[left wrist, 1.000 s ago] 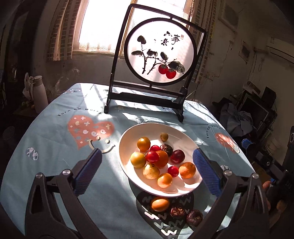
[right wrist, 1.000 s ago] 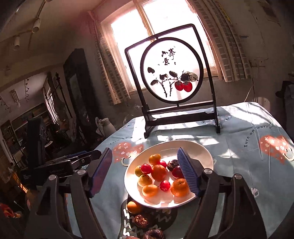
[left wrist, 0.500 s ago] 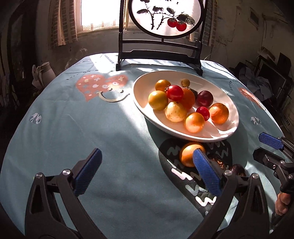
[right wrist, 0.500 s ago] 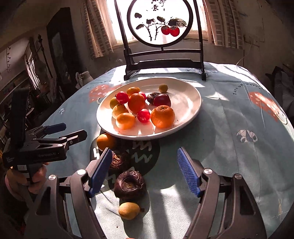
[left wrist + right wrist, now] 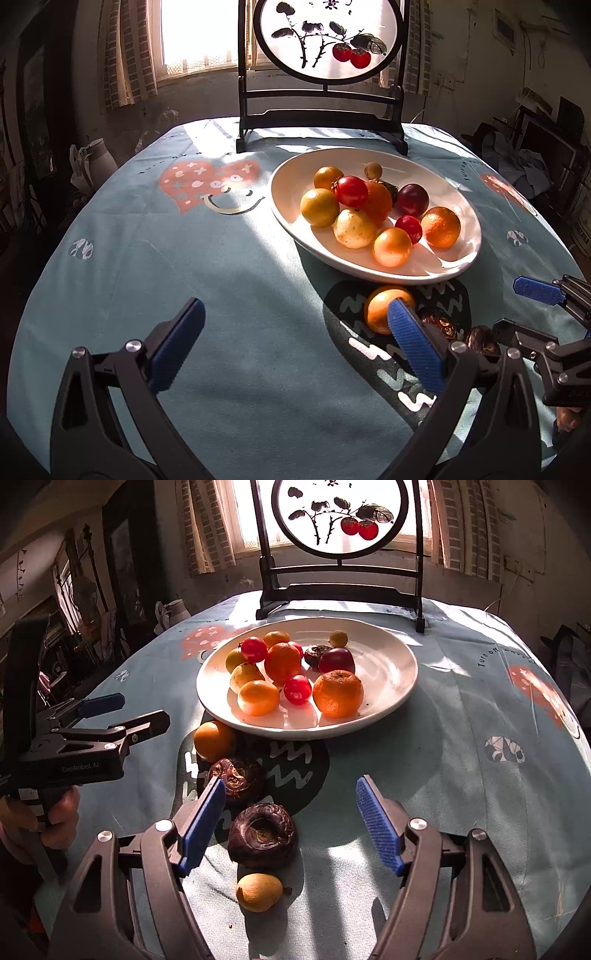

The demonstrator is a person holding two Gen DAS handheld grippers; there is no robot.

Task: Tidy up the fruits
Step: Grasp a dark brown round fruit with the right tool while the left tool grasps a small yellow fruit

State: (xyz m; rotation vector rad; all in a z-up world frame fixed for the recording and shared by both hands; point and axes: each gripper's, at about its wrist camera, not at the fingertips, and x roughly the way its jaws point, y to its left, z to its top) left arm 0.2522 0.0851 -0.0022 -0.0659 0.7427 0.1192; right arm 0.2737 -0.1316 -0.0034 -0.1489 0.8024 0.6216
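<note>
White plate (image 5: 391, 686), centre frame: holds about ten fruits (oranges, red tomatoes, yellow ones, a plum, one dark piece). Loose on the cloth below it: orange (image 5: 213, 740), two dark wrinkled fruits (image 5: 263, 835), small yellow fruit (image 5: 258, 891). Both right gripper (image 5: 291, 825) and left gripper (image 5: 295, 341) spread wide, empty; step judged as approach, next closing on the nearer dark fruit.

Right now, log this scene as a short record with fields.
plate: white, holds a pile of mixed fruit
loose fruit: orange, two dark fruits, small pear, on the cloth in front of the plate
left gripper: jaws open, empty
right gripper: jaws open, empty, nearer dark fruit between them
backdrop: painted screen
</note>
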